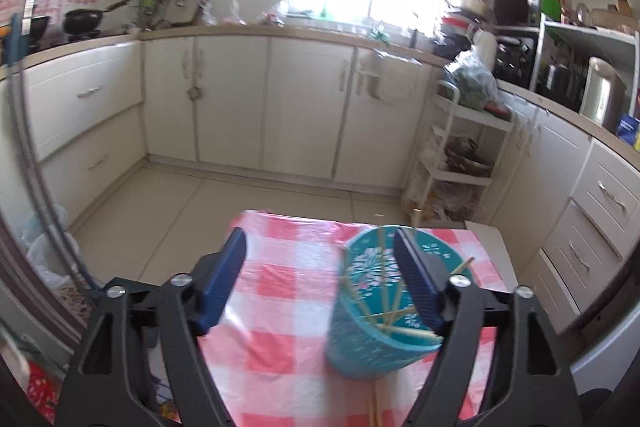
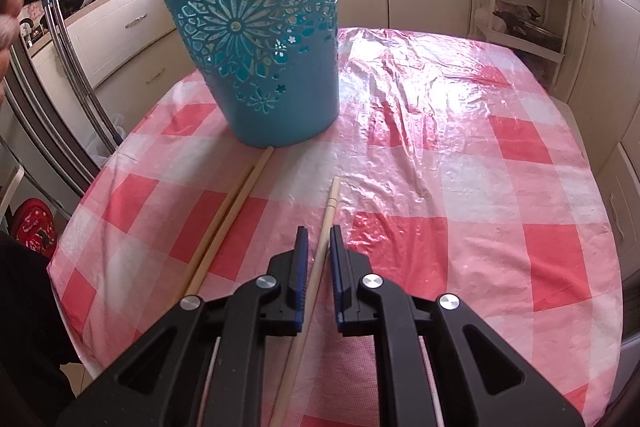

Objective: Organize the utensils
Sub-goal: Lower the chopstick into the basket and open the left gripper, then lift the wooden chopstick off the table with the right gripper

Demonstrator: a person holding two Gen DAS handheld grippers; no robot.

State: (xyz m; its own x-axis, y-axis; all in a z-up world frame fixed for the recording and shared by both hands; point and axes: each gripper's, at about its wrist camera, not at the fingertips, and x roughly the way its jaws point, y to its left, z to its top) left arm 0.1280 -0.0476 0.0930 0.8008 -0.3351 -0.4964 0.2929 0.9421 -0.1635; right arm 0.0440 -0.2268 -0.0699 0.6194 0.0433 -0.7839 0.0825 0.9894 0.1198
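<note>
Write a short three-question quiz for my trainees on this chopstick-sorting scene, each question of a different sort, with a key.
1. True or false: the right hand-held gripper has a chopstick between its pads.
2. Where does the blue basket stand? A on the checked tablecloth; B on the floor; C on a shelf.
3. Fill in: beside the held chopstick, ___ loose chopsticks lie on the cloth.

Key: 1 true; 2 A; 3 two.

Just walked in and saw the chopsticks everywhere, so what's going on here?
A person is gathering chopsticks into the blue basket on the checked tablecloth. The right gripper is shut on one chopstick; two more lie beside it. The left gripper hangs open above the basket, which already holds several.
</note>
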